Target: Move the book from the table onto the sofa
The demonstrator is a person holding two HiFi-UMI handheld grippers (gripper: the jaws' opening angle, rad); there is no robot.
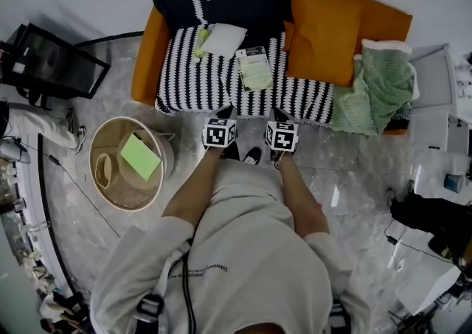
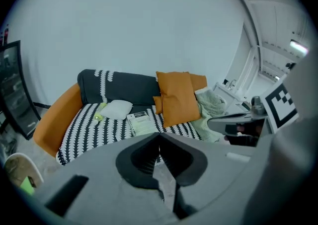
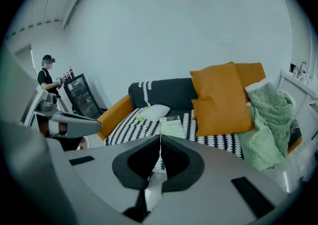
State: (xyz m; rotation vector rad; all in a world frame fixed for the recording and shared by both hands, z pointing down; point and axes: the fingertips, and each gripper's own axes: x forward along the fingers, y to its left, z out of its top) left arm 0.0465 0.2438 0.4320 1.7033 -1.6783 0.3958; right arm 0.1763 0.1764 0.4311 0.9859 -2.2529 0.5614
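A pale green book with a dark top band lies flat on the striped seat of the sofa; it also shows in the left gripper view and the right gripper view. My two grippers hover side by side just in front of the sofa's front edge, short of the book. The left gripper is shut with nothing between its jaws. The right gripper is also shut and empty. Neither touches the book.
A round wooden table at my left carries a bright green square pad. On the sofa lie a white pillow, orange cushions and a green blanket. White furniture stands right; a person stands far off.
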